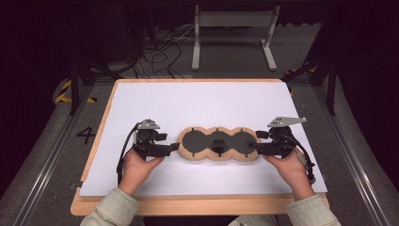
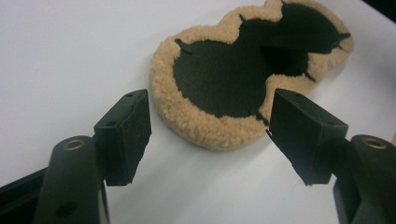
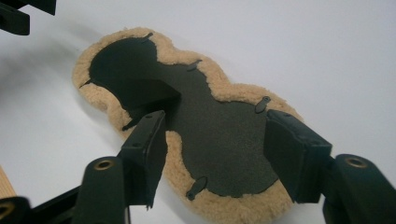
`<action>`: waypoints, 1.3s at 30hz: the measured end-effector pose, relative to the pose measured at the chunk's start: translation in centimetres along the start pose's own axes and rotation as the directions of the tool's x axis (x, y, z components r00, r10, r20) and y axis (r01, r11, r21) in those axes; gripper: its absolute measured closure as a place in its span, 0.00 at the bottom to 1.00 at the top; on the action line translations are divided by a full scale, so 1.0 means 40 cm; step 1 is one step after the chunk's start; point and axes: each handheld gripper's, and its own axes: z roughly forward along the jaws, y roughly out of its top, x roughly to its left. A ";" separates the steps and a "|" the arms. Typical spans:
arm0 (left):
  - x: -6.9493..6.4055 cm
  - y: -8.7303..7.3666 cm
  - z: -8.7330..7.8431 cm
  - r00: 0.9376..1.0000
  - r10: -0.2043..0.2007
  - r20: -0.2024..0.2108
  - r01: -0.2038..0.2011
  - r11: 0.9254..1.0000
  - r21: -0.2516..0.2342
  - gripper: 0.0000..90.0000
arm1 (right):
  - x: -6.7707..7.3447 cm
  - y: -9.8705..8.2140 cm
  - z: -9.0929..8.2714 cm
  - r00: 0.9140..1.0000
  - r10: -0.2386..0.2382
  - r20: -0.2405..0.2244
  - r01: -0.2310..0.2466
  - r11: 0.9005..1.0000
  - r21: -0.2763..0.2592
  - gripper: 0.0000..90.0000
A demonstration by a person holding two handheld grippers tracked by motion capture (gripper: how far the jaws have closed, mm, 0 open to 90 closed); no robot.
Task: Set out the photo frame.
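Note:
A three-lobed pad [image 1: 197,141] with a tan fleece rim and a black middle lies flat on the white sheet [image 1: 202,101]. A small black block [image 1: 219,145] stands on its centre lobe. My left gripper [image 1: 170,142] is level at the pad's left end. In the left gripper view the pad [image 2: 219,79] lies just beyond the left gripper [image 2: 210,107], whose jaws stand wide apart with nothing pressed between them. My right gripper [image 1: 259,142] is at the pad's right end. In the right gripper view the right gripper [image 3: 215,123] is open, its jaws astride the pad's [image 3: 224,154] near lobe without pinching it.
The white sheet covers a wooden table [image 1: 188,206] whose front edge runs close to the person's sleeves. Behind the table stand a grey metal frame [image 1: 234,21] and loose cables [image 1: 160,56] on the floor. Rails run along both sides.

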 end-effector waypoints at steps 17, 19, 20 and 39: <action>0.056 0.011 0.083 0.992 -0.128 -0.019 0.129 0.989 0.077 0.30 | -0.066 -0.026 0.044 0.994 0.103 0.045 -0.106 0.992 0.071 0.28; 0.057 0.005 0.094 0.990 -0.139 -0.014 0.139 0.985 0.101 0.29 | -0.078 -0.037 0.054 0.990 0.130 0.046 -0.133 0.987 0.086 0.28; 0.057 0.004 0.097 0.991 -0.136 -0.016 0.137 0.985 0.104 0.28 | -0.081 -0.040 0.058 0.989 0.138 0.046 -0.141 0.986 0.090 0.28; 0.053 -0.007 0.142 0.985 -0.168 -0.022 0.170 0.970 0.173 0.20 | -0.100 -0.067 0.123 0.966 0.254 0.057 -0.260 0.952 0.164 0.17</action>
